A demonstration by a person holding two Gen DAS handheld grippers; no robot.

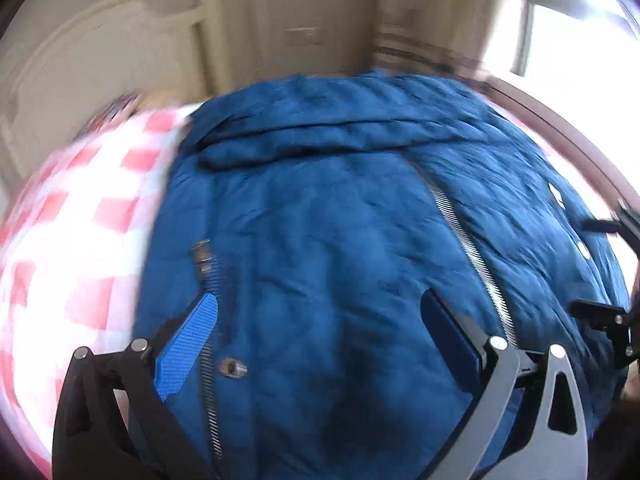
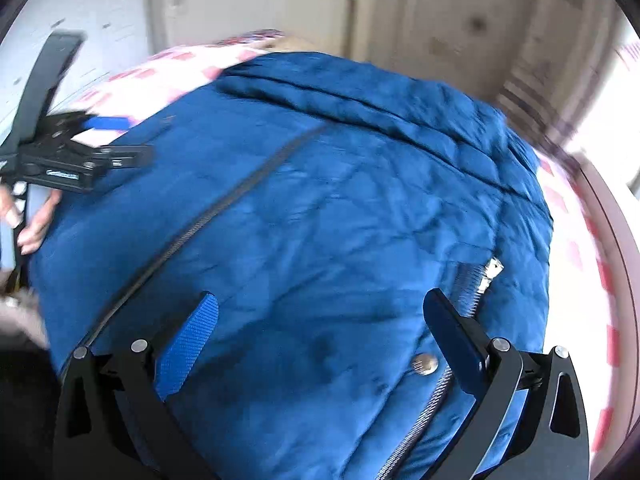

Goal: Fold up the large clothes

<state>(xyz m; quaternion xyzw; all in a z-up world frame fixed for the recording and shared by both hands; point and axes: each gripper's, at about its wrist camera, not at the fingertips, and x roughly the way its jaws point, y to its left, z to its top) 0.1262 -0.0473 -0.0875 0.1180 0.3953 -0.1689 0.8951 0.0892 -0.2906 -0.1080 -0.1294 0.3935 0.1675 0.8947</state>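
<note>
A large blue quilted jacket (image 1: pixel 328 232) lies spread on a pink-and-white checked bed cover (image 1: pixel 80 240), with a metal centre zip (image 1: pixel 472 256), side pocket zips and snap buttons. My left gripper (image 1: pixel 320 320) hovers open just above its lower left part, nothing between the blue pads. In the right wrist view the same jacket (image 2: pixel 320 200) fills the frame, and my right gripper (image 2: pixel 320 320) stands open over its lower right part near a pocket zip (image 2: pixel 484 276). The left gripper (image 2: pixel 104 140) shows at the left edge there, held by a hand (image 2: pixel 36 220).
A cream headboard (image 1: pixel 100 60) and cream wall panelling rise behind the bed. A bright window (image 1: pixel 580 20) is at the right. The wooden bed frame edge (image 1: pixel 580 152) curves along the right side. The checked cover (image 2: pixel 580 260) shows right of the jacket.
</note>
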